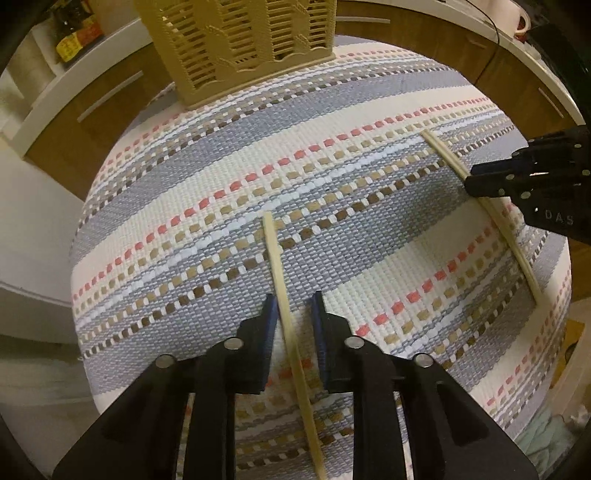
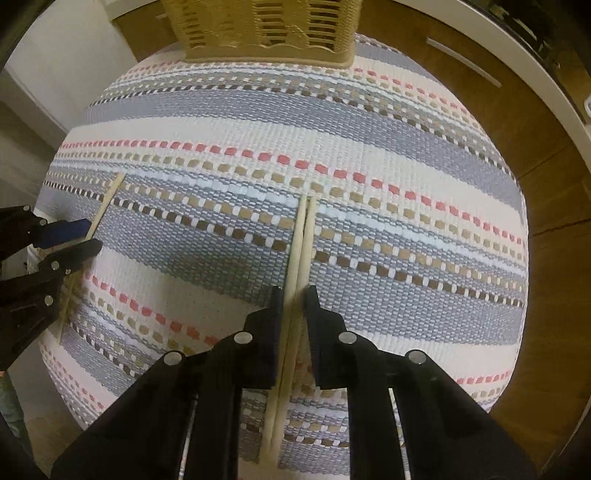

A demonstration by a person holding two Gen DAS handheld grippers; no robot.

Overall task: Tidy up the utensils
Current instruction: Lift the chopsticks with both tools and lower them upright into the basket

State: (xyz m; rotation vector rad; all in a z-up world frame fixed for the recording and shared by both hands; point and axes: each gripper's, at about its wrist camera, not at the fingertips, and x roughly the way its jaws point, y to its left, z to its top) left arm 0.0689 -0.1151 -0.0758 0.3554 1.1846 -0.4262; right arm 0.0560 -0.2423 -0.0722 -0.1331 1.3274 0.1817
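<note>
A tan slatted utensil basket (image 1: 240,44) stands at the far edge of the striped woven mat (image 1: 221,177); it also shows in the right wrist view (image 2: 266,26). My left gripper (image 1: 293,306) is open, its fingers astride a single wooden chopstick (image 1: 280,280) lying on the mat. My right gripper (image 2: 293,295) is open, its fingers astride a pair of chopsticks (image 2: 301,243) lying side by side. That pair shows in the left wrist view (image 1: 491,218) under the right gripper (image 1: 472,181). The left gripper (image 2: 86,234) shows at the left of the right wrist view, over its chopstick (image 2: 107,201).
The mat (image 2: 369,155) covers a small table. Wooden cabinets with white handles (image 1: 110,96) stand behind it. A bottle with a yellow label (image 1: 74,33) stands on a shelf at the far left. White cupboard fronts (image 2: 74,66) stand to the left.
</note>
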